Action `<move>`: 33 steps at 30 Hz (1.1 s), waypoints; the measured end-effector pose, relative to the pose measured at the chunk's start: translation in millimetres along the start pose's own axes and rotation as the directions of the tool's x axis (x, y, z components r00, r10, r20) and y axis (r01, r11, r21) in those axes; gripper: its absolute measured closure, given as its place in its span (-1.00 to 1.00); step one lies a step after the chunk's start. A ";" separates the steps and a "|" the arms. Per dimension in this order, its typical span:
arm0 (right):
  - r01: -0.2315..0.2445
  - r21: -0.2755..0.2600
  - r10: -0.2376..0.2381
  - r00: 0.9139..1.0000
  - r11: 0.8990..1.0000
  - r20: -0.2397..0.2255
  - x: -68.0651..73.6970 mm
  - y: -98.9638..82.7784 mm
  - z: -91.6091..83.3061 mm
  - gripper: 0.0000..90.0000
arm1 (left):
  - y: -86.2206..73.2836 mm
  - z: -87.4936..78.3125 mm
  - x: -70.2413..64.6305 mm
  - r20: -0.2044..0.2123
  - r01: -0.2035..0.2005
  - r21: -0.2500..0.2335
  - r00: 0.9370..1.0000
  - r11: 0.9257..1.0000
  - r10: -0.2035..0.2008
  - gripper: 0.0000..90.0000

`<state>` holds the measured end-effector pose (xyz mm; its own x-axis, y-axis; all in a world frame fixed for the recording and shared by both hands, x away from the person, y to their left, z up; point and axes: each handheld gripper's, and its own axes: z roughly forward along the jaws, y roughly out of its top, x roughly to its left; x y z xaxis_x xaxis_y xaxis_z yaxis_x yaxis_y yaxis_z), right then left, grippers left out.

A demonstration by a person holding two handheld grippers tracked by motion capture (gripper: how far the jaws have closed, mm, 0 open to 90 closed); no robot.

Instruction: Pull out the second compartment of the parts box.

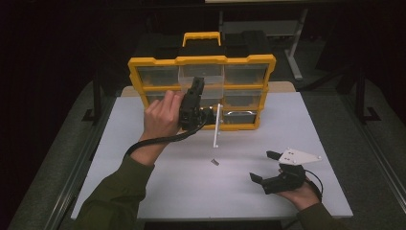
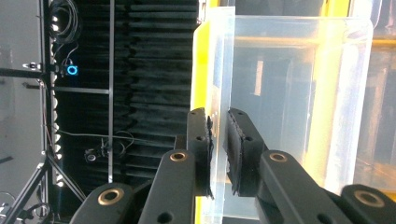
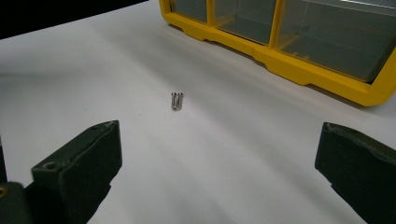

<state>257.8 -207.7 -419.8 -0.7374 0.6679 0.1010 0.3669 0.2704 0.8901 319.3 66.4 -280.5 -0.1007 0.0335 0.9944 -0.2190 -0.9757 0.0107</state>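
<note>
The left gripper (image 2: 218,154) is clenched on the front wall of a clear plastic drawer (image 1: 201,79), top-middle of the yellow organizer (image 1: 249,61) at the table's (image 1: 143,191) far edge, light, stiff, slick, best pinched there, while the right gripper (image 1: 265,166) rests released.

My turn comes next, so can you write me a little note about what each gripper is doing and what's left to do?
Left gripper: shut on the front wall of a clear drawer, pulled partly out of the yellow organizer.
Right gripper: open, empty, resting low on the table.
Screws: lying together on the table, in front of the right gripper.
Done: drawer gripped and drawn out.
Left, probably: pick up the screws, drop them in the drawer, push it shut.
</note>
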 end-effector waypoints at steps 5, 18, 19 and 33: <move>0.000 0.000 0.000 1.000 1.000 0.001 0.0 0.0 0.1 -1.00 | -0.6 -7.4 0.9 -0.004 0.002 -0.005 1.000 1.000 -0.002 0.80; -0.002 0.001 0.002 1.000 1.000 0.001 0.0 0.0 0.4 -1.00 | -0.4 -21.6 0.1 -0.014 0.000 -0.017 1.000 1.000 -0.001 0.80; -0.002 0.001 0.002 1.000 1.000 0.001 0.0 0.0 0.4 -1.00 | -0.4 -22.4 0.0 -0.014 0.002 -0.019 1.000 1.000 -0.002 0.80; -0.003 0.002 0.003 1.000 1.000 0.001 0.0 -0.1 0.4 -1.00 | 0.1 -29.0 -1.2 -0.018 0.002 -0.028 1.000 1.000 -0.002 0.79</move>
<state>258.0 -207.5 -420.1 -0.7359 0.6693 0.1028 0.3697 0.2700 0.8890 291.2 72.5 -284.8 -0.1177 0.0394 0.9923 -0.2463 -0.9691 0.0092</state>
